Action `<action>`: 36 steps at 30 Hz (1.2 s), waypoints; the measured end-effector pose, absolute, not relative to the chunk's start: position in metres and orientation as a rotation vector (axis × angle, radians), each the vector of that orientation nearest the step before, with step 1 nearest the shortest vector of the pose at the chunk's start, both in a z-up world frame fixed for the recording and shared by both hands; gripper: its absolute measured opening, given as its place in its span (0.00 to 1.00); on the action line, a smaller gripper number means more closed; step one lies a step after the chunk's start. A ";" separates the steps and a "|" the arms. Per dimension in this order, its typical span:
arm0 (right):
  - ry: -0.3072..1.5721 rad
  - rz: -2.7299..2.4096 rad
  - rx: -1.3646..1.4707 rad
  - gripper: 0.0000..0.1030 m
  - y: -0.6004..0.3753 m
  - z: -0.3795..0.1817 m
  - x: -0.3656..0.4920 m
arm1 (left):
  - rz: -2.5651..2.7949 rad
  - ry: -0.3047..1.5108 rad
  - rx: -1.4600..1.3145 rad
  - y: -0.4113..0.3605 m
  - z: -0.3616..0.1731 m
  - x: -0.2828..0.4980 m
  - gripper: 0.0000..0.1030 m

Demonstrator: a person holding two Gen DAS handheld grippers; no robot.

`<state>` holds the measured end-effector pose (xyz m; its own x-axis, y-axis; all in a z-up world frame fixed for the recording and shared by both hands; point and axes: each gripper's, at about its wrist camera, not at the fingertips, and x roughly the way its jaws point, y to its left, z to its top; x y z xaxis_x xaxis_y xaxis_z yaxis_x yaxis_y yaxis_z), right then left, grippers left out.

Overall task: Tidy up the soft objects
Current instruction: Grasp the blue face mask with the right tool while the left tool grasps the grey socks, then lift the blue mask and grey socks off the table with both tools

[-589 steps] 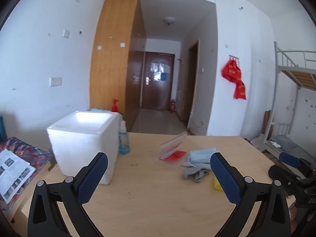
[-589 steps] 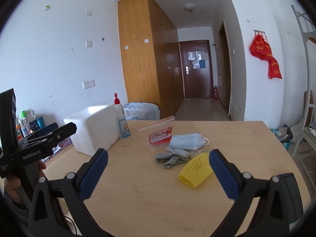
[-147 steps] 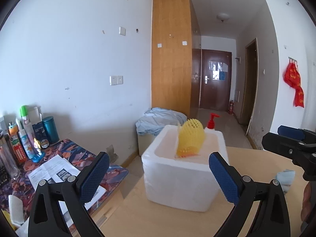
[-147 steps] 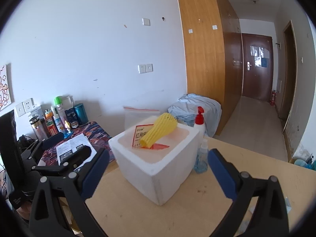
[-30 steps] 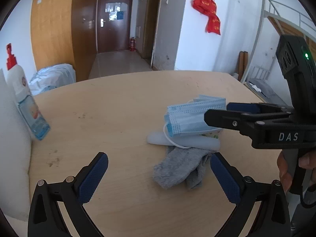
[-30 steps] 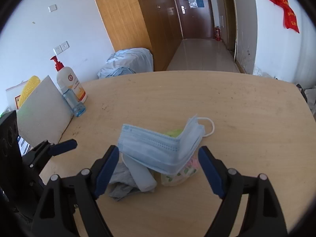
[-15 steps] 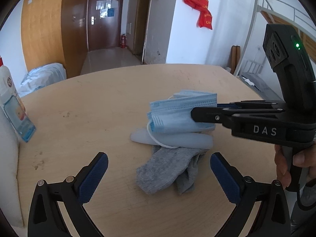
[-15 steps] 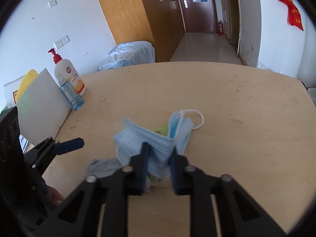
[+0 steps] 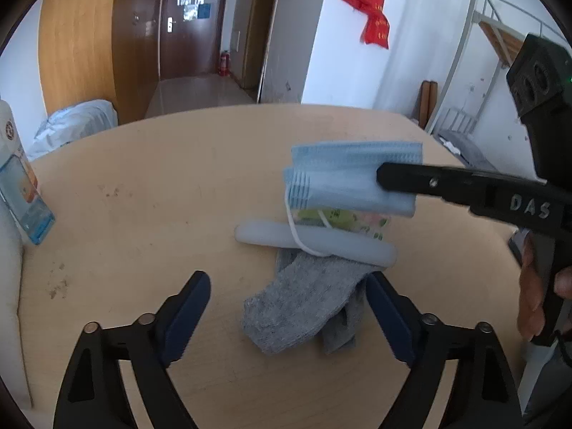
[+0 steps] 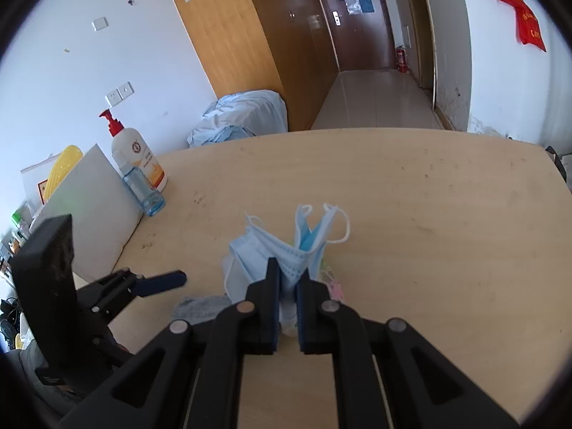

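A stack of pale blue pleated face masks (image 10: 286, 250) is pinched between the closed blue-padded fingers of the right gripper (image 10: 287, 298), which are pressed tight on its folded middle so that the mask edges and white ear loops fan upward. In the left wrist view the same masks (image 9: 343, 186) are seen gripped at their right end, held just above the rest of the pile.

Nearest to the left gripper (image 9: 286, 307), a crumpled grey knitted sock (image 9: 304, 304) is seen lying on the light wooden desk (image 9: 143, 196), between the blue-padded fingers. These fingers are spread wide and are closing; the sock is not yet pressed by them, though the right pad is seen just beside its edge. Just beyond the sock, a pale lilac rounded bar of soft material (image 9: 314, 243) is laid across the desk, with a white ear loop draped over it. Behind the bar, under the masks, a small packet printed in green and pink (image 9: 343, 220) is partly covered.

Further left, a white foam box (image 10: 93, 193) is seen at the desk edge, with a yellow foam net sleeve (image 10: 60, 168) showing above it. Beside the box stand a small clear blue bottle (image 10: 143, 193) and a white pump bottle with a red nozzle (image 10: 134, 153).
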<state>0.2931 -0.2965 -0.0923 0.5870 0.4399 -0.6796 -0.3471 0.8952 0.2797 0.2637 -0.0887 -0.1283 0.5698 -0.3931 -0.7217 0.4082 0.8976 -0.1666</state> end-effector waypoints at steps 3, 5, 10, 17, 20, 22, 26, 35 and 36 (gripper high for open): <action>0.815 0.461 0.125 0.10 -0.299 -0.090 0.292 | -0.488 0.863 0.030 -0.092 -0.133 0.263 0.76; 0.811 0.461 0.129 0.10 -0.301 -0.089 0.291 | -0.503 0.865 0.041 -0.092 -0.133 0.262 0.67; 0.809 0.464 0.143 0.10 -0.302 -0.089 0.292 | -0.524 0.881 0.062 -0.096 -0.136 0.259 0.44; 0.804 0.464 0.150 0.10 -0.304 -0.087 0.291 | -0.535 0.865 0.051 -0.094 -0.135 0.258 0.19; 0.797 0.465 0.151 0.10 -0.305 -0.086 0.290 | -0.536 0.859 0.059 -0.095 -0.133 0.255 0.16; 0.792 0.468 0.153 0.10 -0.305 -0.085 0.289 | -0.536 0.851 0.058 -0.093 -0.131 0.254 0.16; 0.772 0.473 0.155 0.10 -0.307 -0.081 0.286 | -0.533 0.813 0.077 -0.093 -0.121 0.248 0.15; 0.714 0.467 0.180 0.10 -0.315 -0.065 0.276 | -0.514 0.740 0.088 -0.083 -0.084 0.223 0.14; 0.709 0.466 0.181 0.10 -0.315 -0.064 0.276 | -0.508 0.731 0.102 -0.083 -0.083 0.219 0.14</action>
